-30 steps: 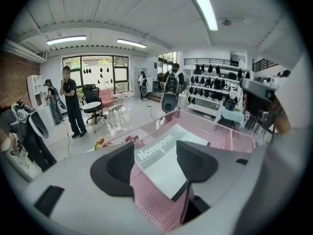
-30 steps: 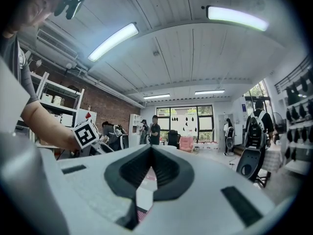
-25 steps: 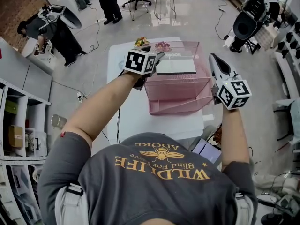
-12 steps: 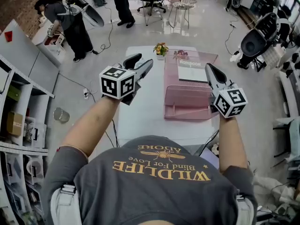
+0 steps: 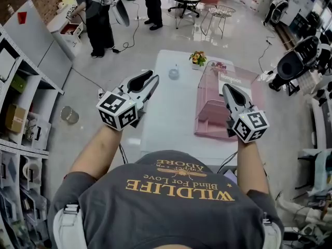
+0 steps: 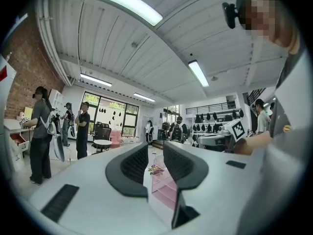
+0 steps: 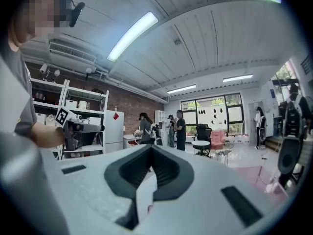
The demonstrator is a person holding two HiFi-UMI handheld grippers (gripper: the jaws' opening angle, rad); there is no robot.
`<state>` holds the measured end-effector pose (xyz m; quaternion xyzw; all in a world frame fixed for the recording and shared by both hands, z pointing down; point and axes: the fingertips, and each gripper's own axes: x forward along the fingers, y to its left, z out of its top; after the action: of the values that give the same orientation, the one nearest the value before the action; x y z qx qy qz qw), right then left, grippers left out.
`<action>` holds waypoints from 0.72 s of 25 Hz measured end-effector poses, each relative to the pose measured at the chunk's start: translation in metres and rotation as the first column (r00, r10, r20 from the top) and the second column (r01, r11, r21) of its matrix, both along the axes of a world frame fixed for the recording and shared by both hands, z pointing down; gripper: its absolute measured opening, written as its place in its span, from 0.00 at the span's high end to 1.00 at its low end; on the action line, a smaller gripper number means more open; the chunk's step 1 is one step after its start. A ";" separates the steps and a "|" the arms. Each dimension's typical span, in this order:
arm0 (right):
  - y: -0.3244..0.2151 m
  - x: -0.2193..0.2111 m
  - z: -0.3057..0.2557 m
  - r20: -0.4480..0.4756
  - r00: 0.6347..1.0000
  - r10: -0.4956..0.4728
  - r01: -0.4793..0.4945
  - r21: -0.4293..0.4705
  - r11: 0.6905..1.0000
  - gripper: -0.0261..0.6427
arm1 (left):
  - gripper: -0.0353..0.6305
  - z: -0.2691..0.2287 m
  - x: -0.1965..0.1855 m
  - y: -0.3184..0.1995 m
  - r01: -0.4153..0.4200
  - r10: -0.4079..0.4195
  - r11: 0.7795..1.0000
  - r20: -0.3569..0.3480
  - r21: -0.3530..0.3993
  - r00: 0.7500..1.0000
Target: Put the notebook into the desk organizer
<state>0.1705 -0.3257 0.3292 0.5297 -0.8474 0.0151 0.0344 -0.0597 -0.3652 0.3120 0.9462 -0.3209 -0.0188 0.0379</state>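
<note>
Grey shell of the right gripper hangs close by the near end of the pink desk organizer. A careless sideways swing could probably shove that light mesh along the white table, or jolt the notebook lying in its far part. Both forearms reach forward with the grippers held level. The left gripper is empty, its jaws just closing to a narrow gap. The right gripper's jaws meet on nothing.

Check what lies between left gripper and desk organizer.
Head view: only bare white table before the desk organizer; a small clear object sits farther back. The left gripper's jaws have just been closing, empty.
</note>
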 end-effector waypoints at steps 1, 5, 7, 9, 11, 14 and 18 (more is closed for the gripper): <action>-0.001 -0.007 0.001 0.001 1.000 -0.006 0.006 -0.005 1.000 0.96 | 0.81 0.000 -0.006 0.003 0.003 -0.003 1.000 -0.006 0.005 1.000; 0.000 -0.024 0.008 0.002 1.000 -0.025 0.025 -0.022 0.999 0.96 | 0.89 0.010 -0.023 0.014 0.011 -0.011 1.000 -0.034 -0.008 0.999; 0.001 -0.029 0.011 -0.003 0.999 -0.033 0.033 -0.027 0.999 0.96 | 0.94 0.020 -0.028 0.015 0.010 -0.013 0.999 -0.055 -0.045 0.998; 0.002 -0.032 0.012 -0.009 0.999 -0.040 0.040 -0.025 0.999 0.96 | 0.94 0.028 -0.033 0.013 0.020 -0.024 0.997 -0.060 -0.077 0.998; 0.001 -0.034 0.010 -0.012 0.999 -0.046 0.046 -0.020 0.999 0.96 | 0.94 0.031 -0.036 0.011 0.029 -0.033 0.997 -0.044 -0.077 0.998; 0.000 -0.034 0.011 -0.008 0.999 -0.048 0.048 -0.021 0.999 0.96 | 0.94 0.030 -0.034 0.015 0.020 -0.022 0.998 -0.028 -0.056 0.999; -0.001 -0.030 0.016 0.001 0.999 -0.048 0.048 -0.029 0.998 0.96 | 0.94 0.028 -0.026 0.018 0.005 -0.005 0.999 -0.018 -0.032 1.000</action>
<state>0.1403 -0.3269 0.3456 0.5085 -0.8596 0.0265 0.0425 -0.0856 -0.3468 0.3400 0.9444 -0.3232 -0.0223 0.0558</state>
